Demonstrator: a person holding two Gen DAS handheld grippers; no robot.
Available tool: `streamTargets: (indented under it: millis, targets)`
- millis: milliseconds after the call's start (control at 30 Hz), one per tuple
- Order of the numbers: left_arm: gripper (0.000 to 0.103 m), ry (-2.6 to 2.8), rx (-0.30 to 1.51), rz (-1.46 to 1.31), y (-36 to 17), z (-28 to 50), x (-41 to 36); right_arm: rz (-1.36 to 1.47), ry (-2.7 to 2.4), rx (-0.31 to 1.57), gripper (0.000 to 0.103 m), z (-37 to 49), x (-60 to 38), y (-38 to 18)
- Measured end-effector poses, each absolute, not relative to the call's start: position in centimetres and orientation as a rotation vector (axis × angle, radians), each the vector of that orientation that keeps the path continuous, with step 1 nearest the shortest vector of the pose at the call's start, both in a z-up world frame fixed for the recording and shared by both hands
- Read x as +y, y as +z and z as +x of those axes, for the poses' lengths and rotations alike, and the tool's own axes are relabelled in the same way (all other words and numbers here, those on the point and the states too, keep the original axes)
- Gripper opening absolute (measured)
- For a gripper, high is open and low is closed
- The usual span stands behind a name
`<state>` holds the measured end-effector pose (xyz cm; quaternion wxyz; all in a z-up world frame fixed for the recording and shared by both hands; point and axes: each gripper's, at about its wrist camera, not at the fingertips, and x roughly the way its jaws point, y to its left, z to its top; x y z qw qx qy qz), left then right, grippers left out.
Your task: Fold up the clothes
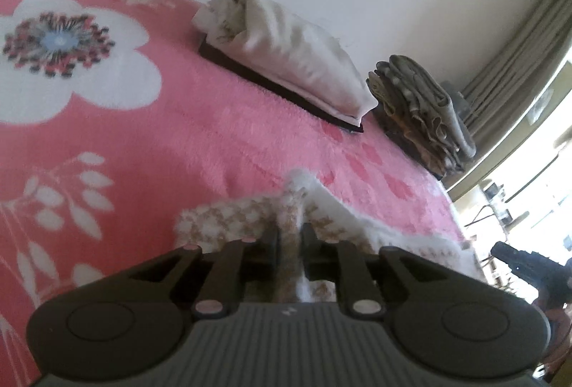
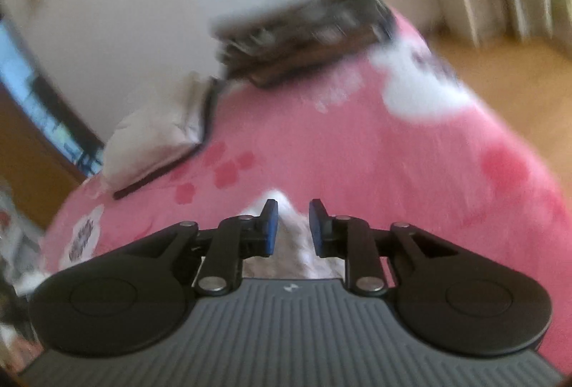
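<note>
A fuzzy white garment with a tan check pattern [image 1: 228, 219] lies on the pink flowered blanket [image 1: 150, 122]. My left gripper [image 1: 290, 236] is shut on a bunched fold of this garment, which stands up between the fingers. In the right wrist view, my right gripper [image 2: 289, 226] has its blue pads [image 2: 270, 226] close together with a peak of the same garment [image 2: 286, 219] between them; the jaws pinch the cloth. That view is blurred. The right gripper also shows in the left wrist view [image 1: 525, 261] at the far right.
A white folded pile on a dark board [image 1: 286, 54] and a grey folded stack [image 1: 422, 108] sit at the far side of the bed by the wall. They show in the right view as the white pile [image 2: 153, 140] and the stack [image 2: 304, 29]. Curtains [image 1: 518, 58] hang at right.
</note>
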<state>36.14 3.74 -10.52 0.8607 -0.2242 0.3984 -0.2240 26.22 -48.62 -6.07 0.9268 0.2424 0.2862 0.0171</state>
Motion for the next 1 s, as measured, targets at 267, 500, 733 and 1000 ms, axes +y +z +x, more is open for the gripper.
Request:
streamTargets:
  millis: [267,500,733,1000]
  targets:
    - [0.051,-0.488,0.844,-0.559,-8.2,30.7,7.5,-0.060,0.403,0.698,0.054,28.8,-35.8,-4.2]
    - [0.062,-0.617,0.900,-0.505,-6.7,21.7,10.3,0.154,0.323,0.664,0.054,26.0,-36.0,-3.7]
    - [0.046,-0.645,0.975,-0.482,-8.9,18.0,9.3,0.527,0.137,0.642,0.060,12.6,-43.3,-5.3]
    - [0.009,-0.597,0.978,-0.468,-6.9,17.1,11.4,0.697,-0.099,0.662,0.060,1.8,-48.1,-7.8]
